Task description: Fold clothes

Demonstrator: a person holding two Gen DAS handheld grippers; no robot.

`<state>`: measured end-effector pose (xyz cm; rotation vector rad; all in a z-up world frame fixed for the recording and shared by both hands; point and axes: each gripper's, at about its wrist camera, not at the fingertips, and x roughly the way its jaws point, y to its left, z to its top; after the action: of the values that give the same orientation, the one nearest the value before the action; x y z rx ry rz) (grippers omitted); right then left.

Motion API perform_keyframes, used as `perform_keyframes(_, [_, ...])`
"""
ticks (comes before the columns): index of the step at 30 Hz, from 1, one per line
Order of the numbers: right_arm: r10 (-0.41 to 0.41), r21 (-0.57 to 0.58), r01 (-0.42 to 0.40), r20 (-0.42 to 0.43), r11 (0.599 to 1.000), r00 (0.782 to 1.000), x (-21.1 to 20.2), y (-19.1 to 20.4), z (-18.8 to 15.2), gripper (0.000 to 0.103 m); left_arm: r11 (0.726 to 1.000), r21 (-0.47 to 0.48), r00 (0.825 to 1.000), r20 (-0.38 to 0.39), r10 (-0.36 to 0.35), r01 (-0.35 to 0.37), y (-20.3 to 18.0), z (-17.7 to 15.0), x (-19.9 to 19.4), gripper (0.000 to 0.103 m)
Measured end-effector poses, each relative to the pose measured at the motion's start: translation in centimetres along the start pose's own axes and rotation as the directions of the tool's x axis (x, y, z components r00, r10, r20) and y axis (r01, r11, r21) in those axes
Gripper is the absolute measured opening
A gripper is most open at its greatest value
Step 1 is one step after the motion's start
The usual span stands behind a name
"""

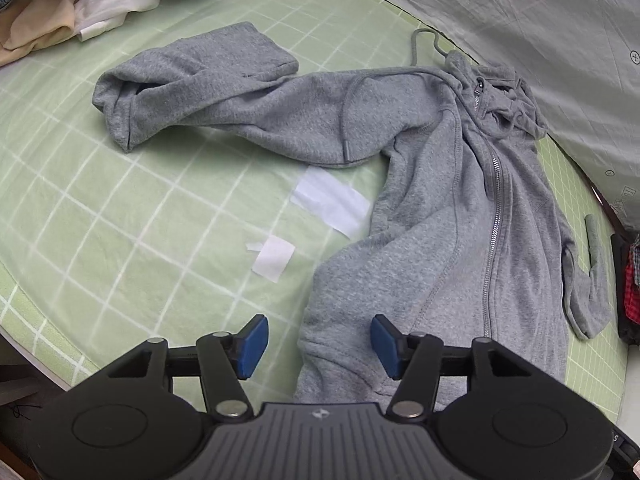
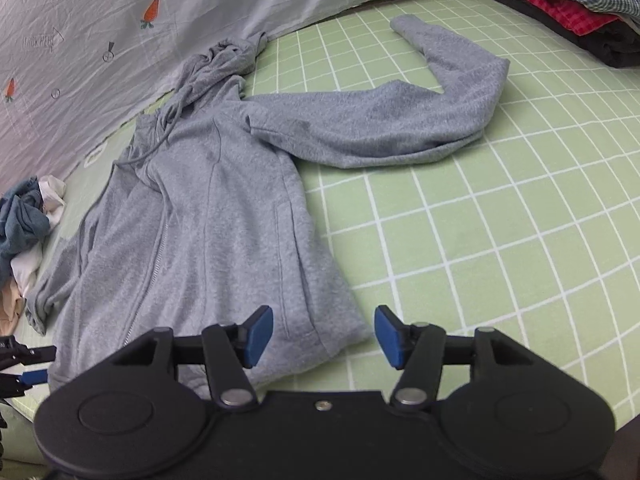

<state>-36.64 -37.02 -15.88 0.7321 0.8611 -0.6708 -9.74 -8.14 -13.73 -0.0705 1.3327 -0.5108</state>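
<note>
On the grey sheet point(image 2: 120, 20) I can read "LOOK HERE" beside little carrot pictures. My left view alone shows white paper bits point(image 1: 332, 200) on the green checked surface point(image 1: 120, 208); my right view alone shows the folded stack point(image 2: 580, 12) of red and checked clothes clearly. The grey hoodie point(image 1: 440, 208) lies flat, zipped, sleeves out. My left tool point(image 1: 318, 346) and right tool point(image 2: 323, 336) are both wide apart, holding nothing, just at its bottom hem.
</note>
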Motion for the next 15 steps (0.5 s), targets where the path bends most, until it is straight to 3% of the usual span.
perform_keyframes(6, [0.082, 0.084, -0.078, -0.034, 0.993, 0.996, 1.2, -0.3, -1.3, 0.063, 0.997, 0.055, 0.998, -0.044, -0.044, 0.047, -1.1, -0.3, 1.2, 0.058])
perform_keyframes(8, [0.092, 0.097, -0.089, -0.027, 0.991, 0.995, 1.4, -0.3, -1.1, 0.050, 0.995, 0.073, 0.997, -0.059, -0.058, 0.063, -1.5, -0.4, 1.6, 0.056])
perform_keyframes(10, [0.105, 0.110, -0.102, -0.023, 0.989, 0.994, 1.4, -0.2, -0.6, 0.032, 0.993, 0.090, 0.995, -0.075, -0.072, 0.079, -1.9, -0.5, 2.0, 0.037])
perform_keyframes(11, [0.118, 0.111, -0.115, -0.018, 0.987, 0.993, 1.3, -0.2, -0.2, 0.027, 0.991, 0.088, 0.992, -0.078, -0.095, 0.101, -1.9, -0.2, 1.9, 0.018])
perform_keyframes(15, [0.222, 0.176, -0.228, 0.049, 0.958, 0.974, 0.5, -0.1, 2.4, 0.020, 0.988, 0.041, 0.989, -0.006, -0.146, 0.146, -1.8, 1.9, 0.6, 0.015])
